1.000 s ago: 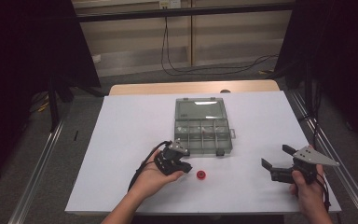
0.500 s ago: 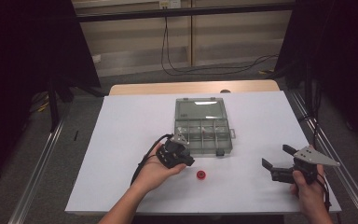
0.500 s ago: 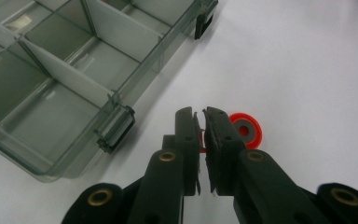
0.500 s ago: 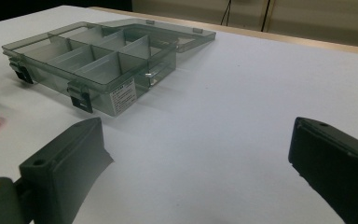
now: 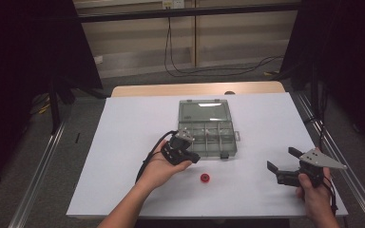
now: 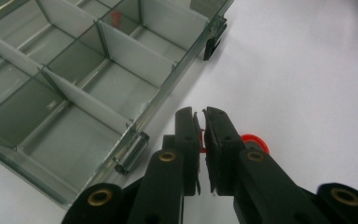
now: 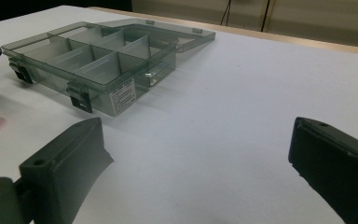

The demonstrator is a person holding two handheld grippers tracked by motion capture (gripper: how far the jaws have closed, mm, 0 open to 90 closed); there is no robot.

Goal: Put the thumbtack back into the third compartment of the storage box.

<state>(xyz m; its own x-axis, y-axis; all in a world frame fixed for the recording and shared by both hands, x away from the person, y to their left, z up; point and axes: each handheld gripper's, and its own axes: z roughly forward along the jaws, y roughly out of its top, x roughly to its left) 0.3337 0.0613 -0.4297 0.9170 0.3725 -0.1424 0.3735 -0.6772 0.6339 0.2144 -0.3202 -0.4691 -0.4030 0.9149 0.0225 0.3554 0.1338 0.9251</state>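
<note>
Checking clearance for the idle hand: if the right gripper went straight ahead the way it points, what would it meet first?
Probably nothing soon: the right gripper faces bare white table; the clear grey plastic compartment box sits left of that line, though depth is uncertain.

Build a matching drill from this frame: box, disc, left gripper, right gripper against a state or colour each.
Things:
1. box
2. disc
3. left gripper
4. right gripper

States:
A. fingers wide apart
B. red, lying on the table
C. lid open
D. fingers shut

Pairs: 1-C, 2-B, 3-D, 4-A
</note>
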